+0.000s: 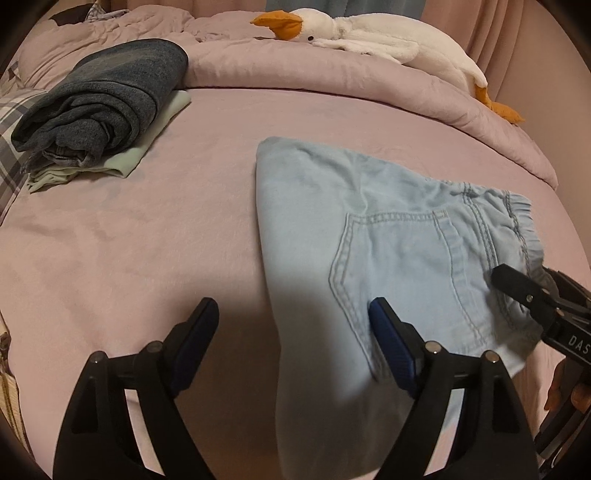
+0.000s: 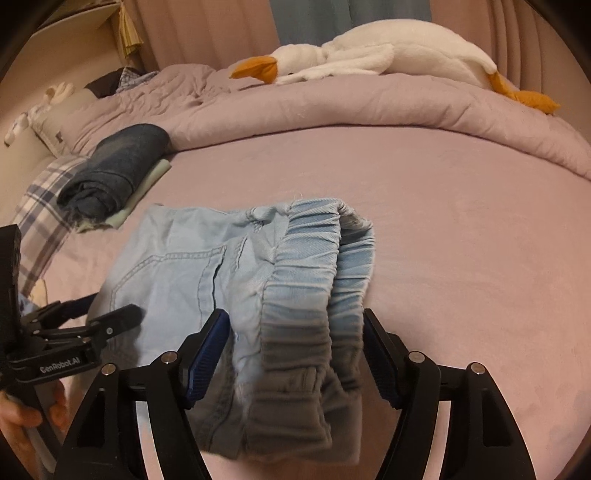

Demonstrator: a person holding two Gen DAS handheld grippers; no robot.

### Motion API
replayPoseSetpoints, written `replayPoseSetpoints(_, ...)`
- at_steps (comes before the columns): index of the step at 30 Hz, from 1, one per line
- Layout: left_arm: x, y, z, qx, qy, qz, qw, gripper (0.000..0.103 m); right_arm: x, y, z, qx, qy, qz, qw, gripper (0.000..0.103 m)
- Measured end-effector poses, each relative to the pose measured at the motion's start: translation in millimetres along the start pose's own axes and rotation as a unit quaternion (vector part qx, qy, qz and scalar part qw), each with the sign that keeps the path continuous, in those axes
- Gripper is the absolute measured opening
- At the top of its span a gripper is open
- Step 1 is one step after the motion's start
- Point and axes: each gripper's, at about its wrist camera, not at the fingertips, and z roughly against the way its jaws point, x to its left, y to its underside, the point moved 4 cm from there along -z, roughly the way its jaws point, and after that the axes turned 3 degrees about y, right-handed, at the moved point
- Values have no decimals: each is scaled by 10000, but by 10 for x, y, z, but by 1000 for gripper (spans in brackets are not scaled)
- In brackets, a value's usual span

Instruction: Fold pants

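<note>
A: Releasing, by the look of it. Light blue pants (image 1: 369,229) lie folded on the bed sheet (image 1: 147,240); left gripper (image 1: 291,325) spread wide, one blue pad over the fold's near edge, pinching nothing

B: Right gripper (image 2: 295,343) too: jaws apart astride the waistband (image 2: 306,273), not pressing. Fold seems done; next, lift clear or carry it

A: Beyond the pants, stacked dark jeans (image 1: 107,99); farther still, plush goose (image 1: 373,33)
</note>
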Motion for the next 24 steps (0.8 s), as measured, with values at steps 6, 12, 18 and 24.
replayPoseSetpoints(6, -13, 27, -96, 102, -56, -96, 9999, 85, -28, 76, -93, 145, 160, 95, 9997, 71)
replayPoseSetpoints(12, -21, 10, -116, 124, -95, -172, 9997, 85, -38, 130, -152, 130, 243, 128, 9995, 74)
replayPoseSetpoints(18, -49, 58, -10, 65, -112, -219, 9997, 84, -7, 140, -77, 98, 295, 96, 9995, 75)
replayPoseSetpoints(24, -41, 140, 103, 11, -101, -254, 9996, 83, 12, 173, 72, -38, 278, 99, 9996, 75)
